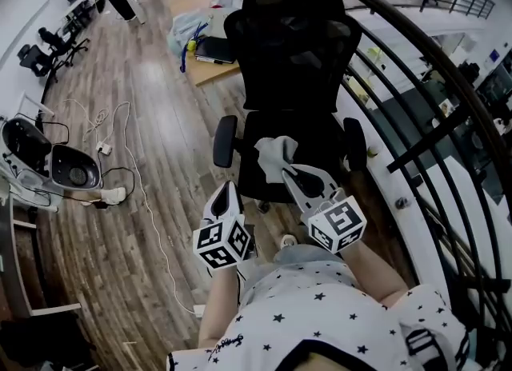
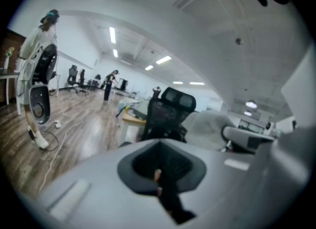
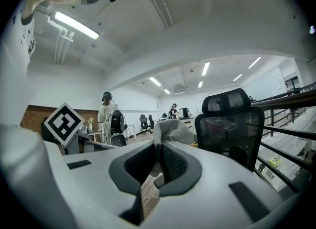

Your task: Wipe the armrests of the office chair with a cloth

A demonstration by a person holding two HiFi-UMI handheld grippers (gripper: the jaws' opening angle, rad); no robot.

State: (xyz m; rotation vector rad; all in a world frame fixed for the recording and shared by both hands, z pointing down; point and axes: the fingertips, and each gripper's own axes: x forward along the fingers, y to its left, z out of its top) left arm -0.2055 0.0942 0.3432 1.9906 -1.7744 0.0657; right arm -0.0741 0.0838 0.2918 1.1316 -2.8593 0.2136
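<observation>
The black office chair (image 1: 292,57) stands just ahead of me, with its left armrest (image 1: 226,139) and right armrest (image 1: 354,142) either side of the seat. A grey cloth (image 1: 275,156) hangs over the seat, and my right gripper (image 1: 288,171) is shut on it; the cloth (image 3: 173,130) bunches up past that gripper (image 3: 159,146). My left gripper (image 1: 227,188) is shut with nothing in it, low by the seat's front left corner and below the left armrest. In the left gripper view its jaws (image 2: 158,144) point at the chair (image 2: 168,112) and the cloth (image 2: 210,128).
A curved black railing (image 1: 416,57) runs close along the chair's right side. A wooden desk (image 1: 210,69) with bags stands behind the chair. A white device on a stand (image 1: 72,171) and loose cables (image 1: 120,125) lie on the wooden floor to the left. People stand far off.
</observation>
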